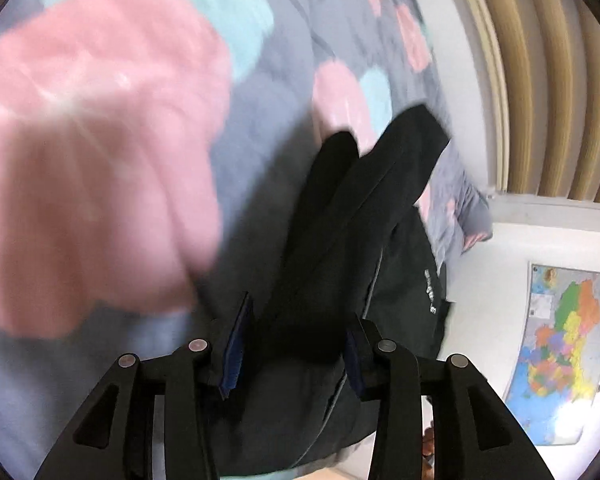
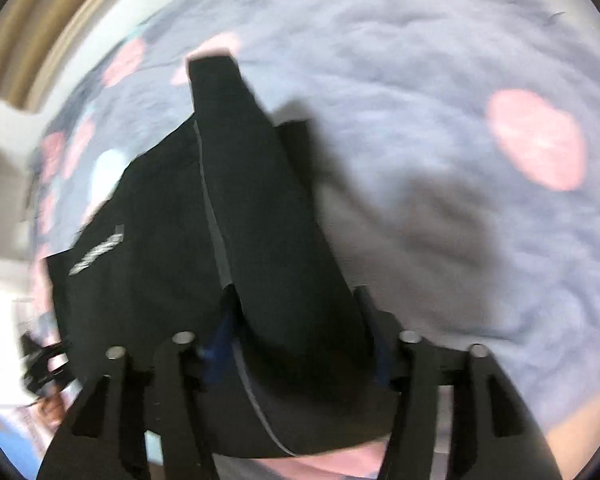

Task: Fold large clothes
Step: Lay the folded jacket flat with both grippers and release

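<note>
Left wrist view: left gripper [image 1: 296, 344] tilts down, jaws apart around the black garment [image 1: 340, 216], pads seemingly not pressing; right gripper [image 2: 296, 344] likewise, above the grey bedspread [image 2: 440, 60].

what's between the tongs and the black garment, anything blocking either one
Nothing visible. The black garment already lies between the pads of the left tongs and of the right tongs, spread on the grey bedspread. Blur hides whether the pads press it.

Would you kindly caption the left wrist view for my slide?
Left tongs open astride a black fabric garment on a grey bedspread with pink and blue patches.
</note>
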